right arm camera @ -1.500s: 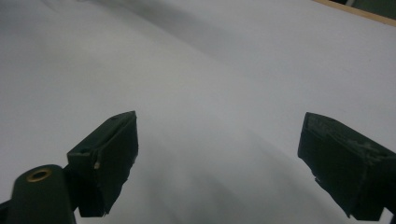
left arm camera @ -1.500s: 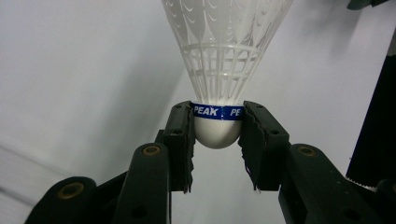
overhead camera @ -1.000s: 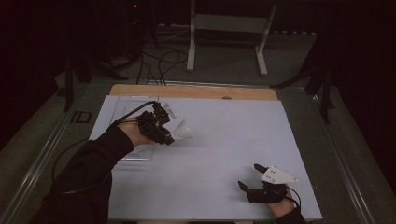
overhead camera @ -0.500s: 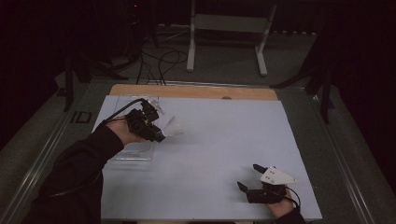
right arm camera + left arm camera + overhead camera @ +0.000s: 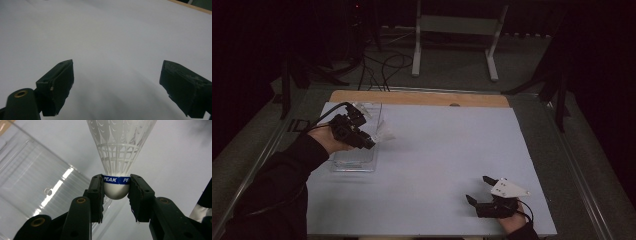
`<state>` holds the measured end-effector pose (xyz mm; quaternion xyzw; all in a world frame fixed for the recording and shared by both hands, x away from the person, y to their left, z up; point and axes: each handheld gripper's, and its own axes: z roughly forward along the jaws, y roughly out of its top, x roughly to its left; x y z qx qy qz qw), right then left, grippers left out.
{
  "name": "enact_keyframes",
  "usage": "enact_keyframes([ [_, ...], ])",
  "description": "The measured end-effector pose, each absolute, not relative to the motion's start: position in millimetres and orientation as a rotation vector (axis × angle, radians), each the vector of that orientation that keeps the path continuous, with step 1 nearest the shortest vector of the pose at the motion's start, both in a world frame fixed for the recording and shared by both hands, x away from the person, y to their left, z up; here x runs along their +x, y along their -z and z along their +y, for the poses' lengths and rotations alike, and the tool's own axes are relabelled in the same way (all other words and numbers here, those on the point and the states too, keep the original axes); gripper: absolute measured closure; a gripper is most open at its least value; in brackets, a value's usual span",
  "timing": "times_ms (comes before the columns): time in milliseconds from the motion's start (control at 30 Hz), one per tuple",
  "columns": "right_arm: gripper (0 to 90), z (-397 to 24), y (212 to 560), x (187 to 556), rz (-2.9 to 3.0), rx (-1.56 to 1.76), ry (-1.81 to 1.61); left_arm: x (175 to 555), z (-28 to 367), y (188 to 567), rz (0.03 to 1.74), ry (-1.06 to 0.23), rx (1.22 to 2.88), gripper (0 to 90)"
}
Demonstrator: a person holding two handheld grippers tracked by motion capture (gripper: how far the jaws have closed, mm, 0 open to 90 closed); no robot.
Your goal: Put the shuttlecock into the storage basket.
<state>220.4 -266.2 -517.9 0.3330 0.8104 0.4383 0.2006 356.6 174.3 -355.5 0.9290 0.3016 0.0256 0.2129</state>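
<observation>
A white plastic shuttlecock (image 5: pixel 119 157) with a blue PEAK band is pinched by its cork base in my left gripper (image 5: pixel 116 192). From the high view, my left gripper (image 5: pixel 371 140) hangs over the right edge of a clear plastic box (image 5: pixel 354 162) at the table's left, and the shuttlecock (image 5: pixel 384 132) points right. That same box (image 5: pixel 32 182) lies below and left of the shuttlecock in the left gripper view. My right gripper (image 5: pixel 479 192) rests at the front right, jaws wide apart; it stands open (image 5: pixel 116 87) with nothing between its fingers (image 5: pixel 58 82).
A pale sheet (image 5: pixel 437 150) covers the table, with a wooden strip (image 5: pixel 422 98) along its far edge. Beyond the table, cables (image 5: pixel 382 62) and a white stand (image 5: pixel 454 35) sit on the floor. A person's dark sleeve (image 5: pixel 277 190) comes in at the lower left.
My left gripper has carried the shuttlecock leftward and toward the far side, over the clear box. The right gripper has stayed put.
</observation>
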Motion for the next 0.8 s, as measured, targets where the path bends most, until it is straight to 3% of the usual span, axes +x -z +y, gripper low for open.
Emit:
enact_keyframes([
  [800, 12.2, -265, 518, 220, 2.27, 0.914, -1.219, 349, 236, 353, 1.031, -0.12, 2.533, 65.8],
])
